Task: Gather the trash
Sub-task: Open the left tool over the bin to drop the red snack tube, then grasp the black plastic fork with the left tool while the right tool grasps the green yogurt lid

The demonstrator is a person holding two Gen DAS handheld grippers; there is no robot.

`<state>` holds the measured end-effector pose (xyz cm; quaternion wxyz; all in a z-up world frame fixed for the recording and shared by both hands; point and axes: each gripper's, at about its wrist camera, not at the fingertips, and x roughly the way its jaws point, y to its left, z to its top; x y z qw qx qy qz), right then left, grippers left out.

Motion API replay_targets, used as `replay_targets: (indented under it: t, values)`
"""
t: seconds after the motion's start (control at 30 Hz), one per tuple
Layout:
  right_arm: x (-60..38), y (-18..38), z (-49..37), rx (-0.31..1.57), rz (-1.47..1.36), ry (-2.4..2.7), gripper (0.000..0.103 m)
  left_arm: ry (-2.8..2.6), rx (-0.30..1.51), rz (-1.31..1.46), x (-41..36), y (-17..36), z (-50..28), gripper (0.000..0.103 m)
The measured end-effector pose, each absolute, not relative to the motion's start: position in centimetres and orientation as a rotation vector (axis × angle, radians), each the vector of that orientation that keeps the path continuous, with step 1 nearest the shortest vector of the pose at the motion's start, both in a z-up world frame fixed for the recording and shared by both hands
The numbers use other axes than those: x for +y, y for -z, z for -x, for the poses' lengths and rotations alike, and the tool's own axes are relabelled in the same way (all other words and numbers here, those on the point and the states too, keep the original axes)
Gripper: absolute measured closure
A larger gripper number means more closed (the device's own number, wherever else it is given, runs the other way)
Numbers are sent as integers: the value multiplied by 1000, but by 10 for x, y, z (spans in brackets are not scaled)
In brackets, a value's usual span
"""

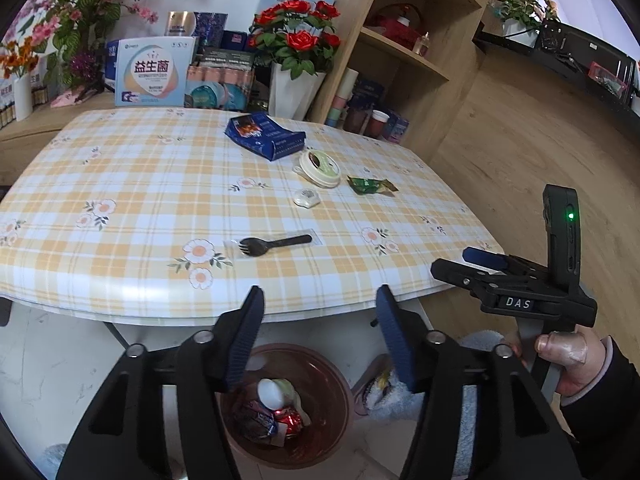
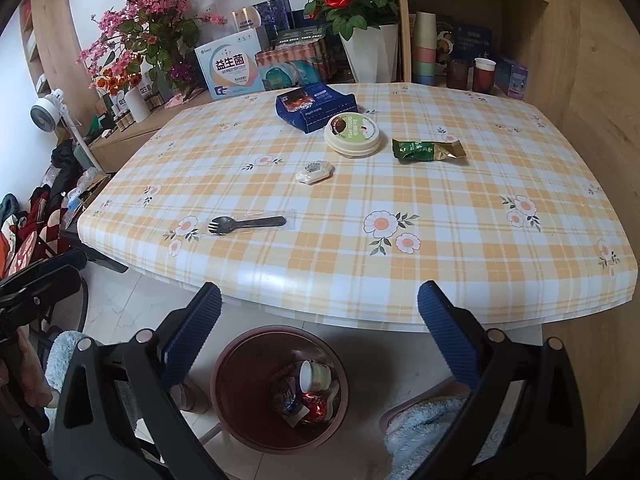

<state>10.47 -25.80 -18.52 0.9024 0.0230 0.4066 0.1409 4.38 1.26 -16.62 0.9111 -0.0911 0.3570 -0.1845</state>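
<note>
A brown bin (image 1: 332,392) (image 2: 244,364) stands on the floor below the table's near edge, holding a small cup and wrappers. On the checked tablecloth (image 1: 132,184) (image 2: 460,216) lie a wrapped black fork (image 1: 276,243) (image 2: 246,223), a small white packet (image 1: 306,198) (image 2: 315,171), a round cream lid (image 1: 318,168) (image 2: 352,135), a green wrapper (image 1: 371,185) (image 2: 428,149) and a blue box (image 1: 264,136) (image 2: 316,107). My left gripper (image 1: 320,340) is open and empty above the bin. My right gripper (image 2: 320,332) (image 1: 484,258) is open and empty above the bin.
Boxes, bottles and flower vases (image 2: 368,56) crowd the far side of the table. A wooden shelf unit (image 1: 400,40) stands at the right. Fluffy slippers (image 2: 432,420) lie beside the bin. A fan (image 2: 46,110) and clutter sit at the left.
</note>
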Motion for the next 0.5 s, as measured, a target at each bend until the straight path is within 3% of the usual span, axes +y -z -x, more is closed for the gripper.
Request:
replay_targets:
  t: [0.23, 0.5]
  values:
    - [-257, 184, -106, 839, -35, -280, 6, 310, 700, 165, 20, 161, -46, 13]
    - [-261, 182, -111, 839, -33, -265, 6, 227, 682, 118, 28, 159, -54, 6]
